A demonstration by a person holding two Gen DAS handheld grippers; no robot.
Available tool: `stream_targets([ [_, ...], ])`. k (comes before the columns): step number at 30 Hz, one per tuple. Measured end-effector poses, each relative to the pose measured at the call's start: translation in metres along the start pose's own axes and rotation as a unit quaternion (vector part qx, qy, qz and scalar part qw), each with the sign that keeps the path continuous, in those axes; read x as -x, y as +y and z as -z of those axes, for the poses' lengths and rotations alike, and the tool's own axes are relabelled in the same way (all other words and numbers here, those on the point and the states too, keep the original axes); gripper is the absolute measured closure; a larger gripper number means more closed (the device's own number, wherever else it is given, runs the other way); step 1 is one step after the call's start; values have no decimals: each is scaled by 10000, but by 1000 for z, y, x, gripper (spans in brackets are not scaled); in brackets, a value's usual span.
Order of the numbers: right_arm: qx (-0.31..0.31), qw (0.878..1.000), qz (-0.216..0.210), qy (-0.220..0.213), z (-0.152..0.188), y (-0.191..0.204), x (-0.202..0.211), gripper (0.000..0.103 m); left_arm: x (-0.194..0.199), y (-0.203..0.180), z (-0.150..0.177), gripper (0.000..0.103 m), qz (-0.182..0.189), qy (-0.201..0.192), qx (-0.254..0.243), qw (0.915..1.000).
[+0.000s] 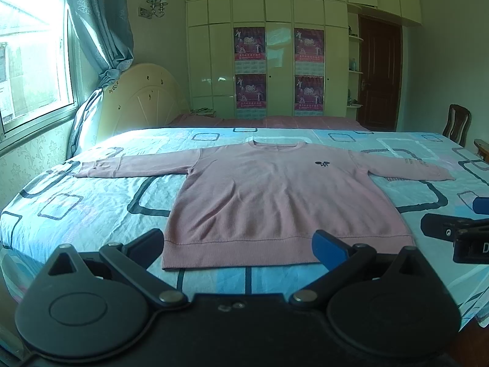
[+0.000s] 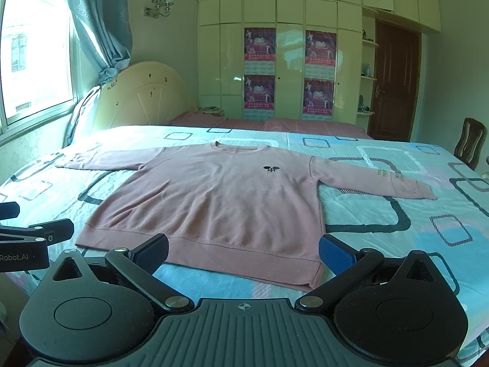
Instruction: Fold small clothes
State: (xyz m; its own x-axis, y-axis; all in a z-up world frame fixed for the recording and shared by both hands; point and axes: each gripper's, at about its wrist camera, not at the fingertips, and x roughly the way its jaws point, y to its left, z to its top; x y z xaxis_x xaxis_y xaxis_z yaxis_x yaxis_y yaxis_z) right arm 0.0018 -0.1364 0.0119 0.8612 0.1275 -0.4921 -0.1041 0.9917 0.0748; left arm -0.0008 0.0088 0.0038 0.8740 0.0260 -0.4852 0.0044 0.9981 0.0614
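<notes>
- Daylight poured through the window [image 1: 33, 61] on the left, blown out to white.
- Bed [image 1: 101, 189] glared near the headboard; the right side lay dimmer.
- Fisheye bent the edges, corners were dark; a greenish cast covered the walls.

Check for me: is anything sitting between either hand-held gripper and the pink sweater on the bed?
Nothing visible. The pink sweater lies flat with both sleeves spread on the patterned bedsheet. The left hand-held gripper and right hand-held gripper are both open just short of its hem, with only bare sheet between.
</notes>
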Motion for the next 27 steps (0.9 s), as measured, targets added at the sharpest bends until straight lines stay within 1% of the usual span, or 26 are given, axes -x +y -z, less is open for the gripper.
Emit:
stream_targets([
  [11,-30,10000,55,23,1,-1,-3,0,-1,5,0,1,6,33,-29,10000],
  [16,-27,9999,149,16,-3,-5,-12,0,-10,9,-8,1,-20,-67,-150,9999],
  [22,-72,9994,340,-32,-16,-12,-30,0,-36,12,-21,1,63,-89,-192,9998],
  [27,-123,9985,538,-35,-31,-16,-54,0,-65,15,-33,1,176,-128,-248,9995],
])
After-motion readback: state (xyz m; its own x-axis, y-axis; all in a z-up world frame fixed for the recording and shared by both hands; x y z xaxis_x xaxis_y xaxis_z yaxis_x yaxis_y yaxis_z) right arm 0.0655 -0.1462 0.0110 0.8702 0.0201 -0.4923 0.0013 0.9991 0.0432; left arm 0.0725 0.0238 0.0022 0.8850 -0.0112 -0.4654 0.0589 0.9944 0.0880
